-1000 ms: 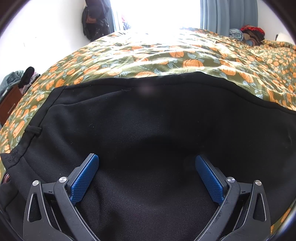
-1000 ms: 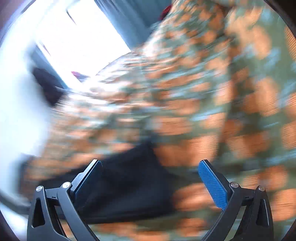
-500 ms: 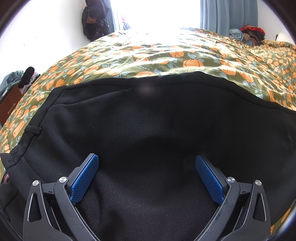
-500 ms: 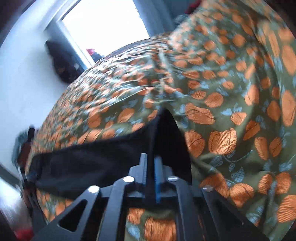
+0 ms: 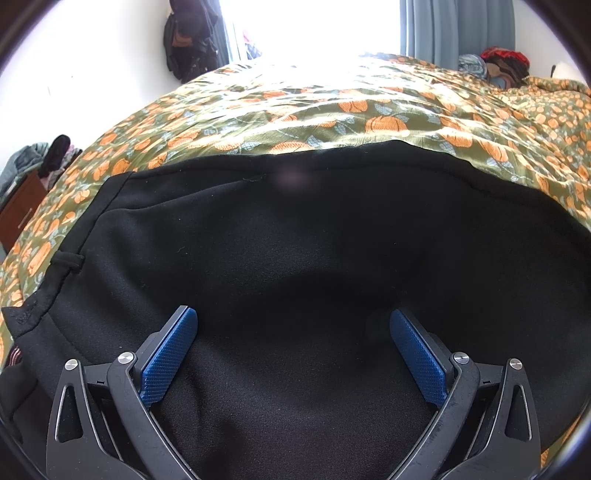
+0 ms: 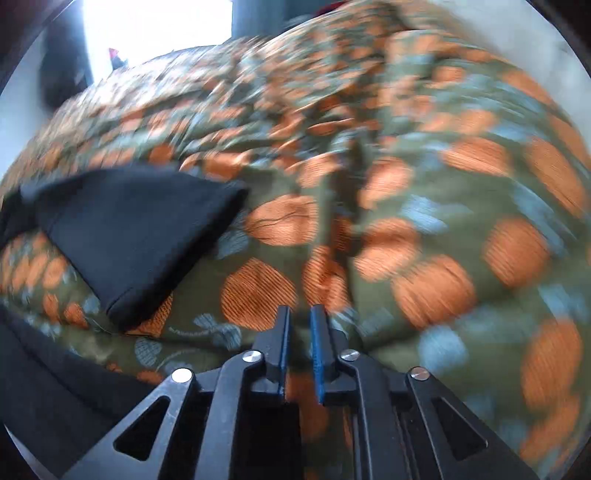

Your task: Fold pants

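Black pants (image 5: 295, 240) lie spread flat on a bedspread with orange pumpkins (image 5: 369, 107). My left gripper (image 5: 291, 312) hovers low over the middle of the cloth, open wide, with nothing pinched between its blue pads. In the blurred right wrist view, a folded black leg end (image 6: 140, 236) lies on the bedspread (image 6: 443, 221) to the left. My right gripper (image 6: 300, 308) is over bare bedspread beside it. Its jaws are opening, with a narrow gap and no cloth between them. More black cloth (image 6: 44, 369) crosses the lower left corner.
A dark backpack (image 5: 188, 48) hangs on the white wall beside the bright window. Grey curtains (image 5: 458, 29) hang at the back right, near a heap of clothes (image 5: 502, 66). A brown cabinet (image 5: 18, 214) stands left of the bed.
My right gripper went from wide open to shut on the pants' leg end, then swung away to the right, let the cloth go and parted slightly. The left gripper stayed still.
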{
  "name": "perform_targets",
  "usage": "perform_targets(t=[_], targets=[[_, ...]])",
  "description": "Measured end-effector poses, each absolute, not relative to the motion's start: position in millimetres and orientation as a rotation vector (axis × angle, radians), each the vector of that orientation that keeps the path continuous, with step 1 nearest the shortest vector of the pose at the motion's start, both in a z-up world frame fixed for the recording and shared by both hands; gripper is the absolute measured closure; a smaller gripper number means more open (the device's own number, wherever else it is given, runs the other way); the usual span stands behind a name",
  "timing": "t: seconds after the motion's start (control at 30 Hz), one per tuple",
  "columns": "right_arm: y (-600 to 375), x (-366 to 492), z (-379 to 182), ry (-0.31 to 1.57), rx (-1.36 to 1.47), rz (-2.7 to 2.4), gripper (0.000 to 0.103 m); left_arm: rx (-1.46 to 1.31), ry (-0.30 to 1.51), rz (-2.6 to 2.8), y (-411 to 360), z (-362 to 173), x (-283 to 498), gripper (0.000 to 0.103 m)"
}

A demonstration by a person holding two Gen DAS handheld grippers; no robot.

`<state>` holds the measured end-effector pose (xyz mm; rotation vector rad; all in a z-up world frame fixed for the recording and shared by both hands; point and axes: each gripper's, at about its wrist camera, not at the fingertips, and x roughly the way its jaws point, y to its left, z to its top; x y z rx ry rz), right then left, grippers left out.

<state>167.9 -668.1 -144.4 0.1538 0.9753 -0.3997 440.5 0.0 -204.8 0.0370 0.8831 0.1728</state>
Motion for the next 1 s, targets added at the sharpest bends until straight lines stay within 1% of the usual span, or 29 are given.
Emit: perform_targets(t=[0.03, 0.07, 0.1, 0.17, 0.23, 0.27, 0.33, 0.37, 0.4, 0.43, 0.53, 0.57, 0.67, 0.77, 0.87, 0.93, 1.0], targets=[[-654.2, 158.3, -134.1, 0.929, 0.148, -0.432, 0.052, 0.038, 0.883, 0.173, -0.2, -204.9, 440.7, 0.0], [-638.0, 150.7, -124.4, 0.882, 0.154, -0.429, 0.032, 0.039, 0.884, 0.174, -0.1, -204.9, 441.1, 0.0], [-617.1, 144.6, -115.0, 0.831, 0.174, -0.389, 0.029, 0.039, 0.886, 0.174, -0.3, -204.9, 441.3, 0.0], [-570.4, 139.0, -103.0, 0.772, 0.193, -0.271, 0.028, 0.044, 0.89, 0.177, -0.4, -204.6, 442.1, 0.0], [-521.8, 139.7, -101.4, 0.757, 0.192, -0.127, 0.027, 0.053, 0.894, 0.181, -2.0, -204.3, 442.5, 0.0], [-498.8, 143.1, -107.5, 0.785, 0.172, -0.058, 0.022, 0.059, 0.897, 0.185, -2.8, -204.0, 443.0, 0.0], [-469.8, 151.6, -127.0, 0.856, 0.118, 0.015, 0.022, 0.064, 0.908, 0.189, -3.6, -203.2, 444.4, 0.0], [-462.3, 156.4, -140.3, 0.906, 0.079, 0.031, 0.022, 0.06, 0.922, 0.191, -3.2, -202.3, 445.5, 0.0], [-458.7, 162.7, -163.2, 0.996, 0.031, 0.029, 0.022, 0.056, 0.933, 0.193, -2.6, -201.2, 446.4, 0.0], [-459.7, 164.2, -175.9, 1.034, 0.018, 0.028, 0.02, 0.05, 0.949, 0.199, -2.1, -199.0, 447.3, 0.0], [-469.7, 166.0, -185.3, 1.001, 0.069, 0.056, 0.003, 0.054, 1.013, 0.203, -5.7, -179.8, 442.0, 0.001], [-469.8, 166.2, -187.1, 0.999, 0.065, 0.054, 0.001, 0.051, 1.005, 0.195, -6.6, -173.0, 435.3, 0.001], [-461.0, 169.6, -187.7, 0.984, 0.04, 0.035, 0.0, 0.011, 0.959, 0.12, -8.4, -148.5, 395.0, 0.001], [-454.0, 165.1, -185.6, 0.966, 0.062, 0.032, 0.0, 0.005, 0.964, 0.023, -21.4, -137.8, 343.2, 0.001], [-450.4, 163.1, -180.2, 0.951, 0.062, 0.031, 0.0, 0.054, 0.98, -0.063, -36.0, -144.7, 290.7, 0.001], [-451.3, 160.0, -172.4, 0.936, 0.041, 0.001, 0.002, 0.102, 0.989, -0.08, -42.8, -153.5, 272.5, 0.001], [-459.5, 149.4, -159.9, 0.876, 0.045, -0.07, 0.002, 0.163, 1.018, -0.074, -46.3, -171.9, 255.9, 0.001]])
